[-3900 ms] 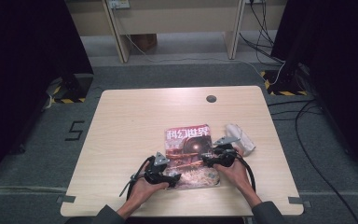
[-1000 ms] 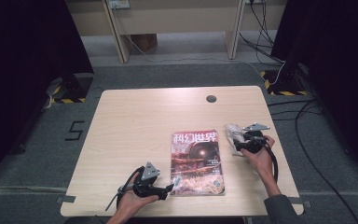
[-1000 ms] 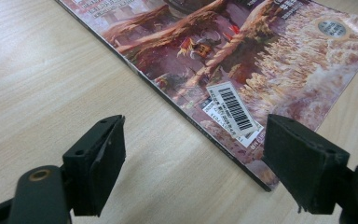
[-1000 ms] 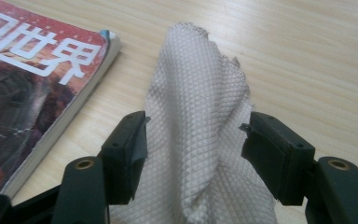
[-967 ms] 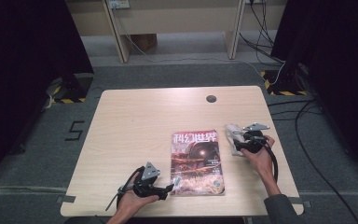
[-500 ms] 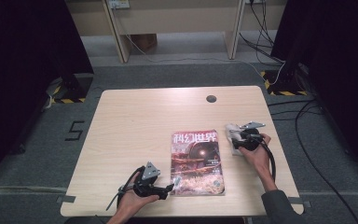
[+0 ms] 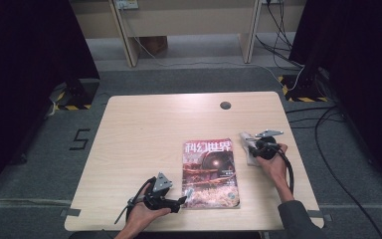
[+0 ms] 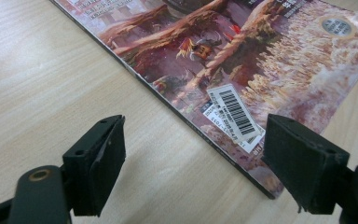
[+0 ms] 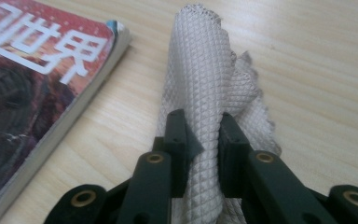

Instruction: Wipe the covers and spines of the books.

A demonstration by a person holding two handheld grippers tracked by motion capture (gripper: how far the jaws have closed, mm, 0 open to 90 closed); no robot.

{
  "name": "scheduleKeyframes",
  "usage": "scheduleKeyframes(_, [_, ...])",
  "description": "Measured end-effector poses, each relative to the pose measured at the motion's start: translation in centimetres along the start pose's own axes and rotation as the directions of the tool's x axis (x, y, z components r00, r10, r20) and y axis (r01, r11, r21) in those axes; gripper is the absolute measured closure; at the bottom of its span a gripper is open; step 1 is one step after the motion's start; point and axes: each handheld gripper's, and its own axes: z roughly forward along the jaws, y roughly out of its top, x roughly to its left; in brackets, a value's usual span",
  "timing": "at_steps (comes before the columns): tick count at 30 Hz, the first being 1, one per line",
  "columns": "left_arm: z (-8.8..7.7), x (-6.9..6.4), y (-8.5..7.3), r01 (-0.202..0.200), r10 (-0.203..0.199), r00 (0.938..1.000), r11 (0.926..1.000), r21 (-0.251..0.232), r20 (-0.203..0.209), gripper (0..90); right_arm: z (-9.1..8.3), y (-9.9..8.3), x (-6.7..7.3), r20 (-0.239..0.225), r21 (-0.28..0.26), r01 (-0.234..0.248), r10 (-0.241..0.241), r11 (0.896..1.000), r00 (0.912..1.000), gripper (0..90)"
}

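Two claws at work on wooden counter [image 7: 144,129]. Right claw [image 7: 252,148], right of centre in high view: jaws just closed, now pinching a fold of white waffle-weave cloth [image 9: 205,93]. Cloth bunched upright between pads in right gripper view, remainder lying on counter just right of magazine [image 7: 210,172], near its upper right corner. Left claw [image 7: 183,200], lower centre-left in high view: jaws spread wide, gripping nothing, aimed at lower left corner of magazine. Magazine flat, cover up, barcode label [image 8: 235,112] between the spread jaws in left gripper view; corner close to right pad, contact not discernible. Round dark grommet [image 7: 225,105] at upper edge of counter.
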Motion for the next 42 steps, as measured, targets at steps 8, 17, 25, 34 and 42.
scheduleKeyframes(8, [1.1,-0.6,0.4,-0.025,0.025,0.9996,0.9996,0.011,0.011,21.7,-2.4,1.9,1.2,-0.035,-0.102,0.002,-0.005,0.995,0.9994,79.0])
scheduleKeyframes(17, [1.8,-1.1,0.5,-0.042,0.041,0.9989,0.9989,0.023,0.023,22.4,-1.2,3.6,5.7,-0.119,-0.103,0.099,-0.111,0.99,0.9867,78.9])
scheduleKeyframes(25, [2.3,-1.2,0.8,-0.052,0.05,0.9973,0.9982,0.03,0.053,23.2,2.1,3.9,8.7,-0.157,-0.037,0.166,-0.17,0.985,0.9728,78.6])
scheduleKeyframes(34, [2.4,-1.3,0.8,-0.032,0.03,0.9972,0.9991,0.029,0.068,25.1,3.4,3.3,8.8,-0.139,0.0,0.182,-0.18,0.983,0.9738,78.6])
scheduleKeyframes(42, [2.3,-1.6,0.7,-0.033,0.031,0.9974,0.9991,0.028,0.066,27.8,3.0,3.0,8.2,-0.154,0.011,0.148,-0.144,0.989,0.9775,78.4])
